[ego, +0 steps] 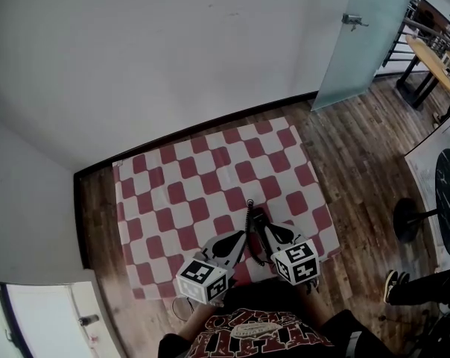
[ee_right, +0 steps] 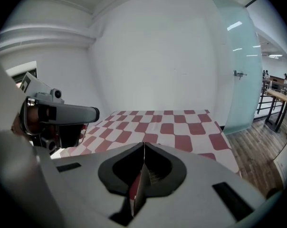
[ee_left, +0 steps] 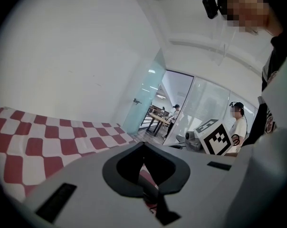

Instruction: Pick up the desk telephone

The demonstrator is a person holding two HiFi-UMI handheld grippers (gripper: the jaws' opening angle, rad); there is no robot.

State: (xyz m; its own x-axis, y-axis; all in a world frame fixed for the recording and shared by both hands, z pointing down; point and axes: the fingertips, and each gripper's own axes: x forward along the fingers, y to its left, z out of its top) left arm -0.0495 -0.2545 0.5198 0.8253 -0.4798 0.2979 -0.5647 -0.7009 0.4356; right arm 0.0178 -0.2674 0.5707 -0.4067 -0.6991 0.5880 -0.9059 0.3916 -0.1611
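Note:
Between the two gripper noses, near the front edge of the red-and-white checked cloth, I see a black coiled cord and a dark bit of the telephone. The grippers hide the rest of it. My left gripper points up and to the right, its fingers meeting at the tip, with nothing clearly held between them. My right gripper lies just beside it, with its jaws closed along a thin seam. The left gripper also shows in the right gripper view, and the right gripper's marker cube in the left gripper view.
A white wall runs behind the cloth. A frosted glass door stands at the back right over the wooden floor. A round black stand base and a bystander's shoe are at the right. Behind the glass are desks and people.

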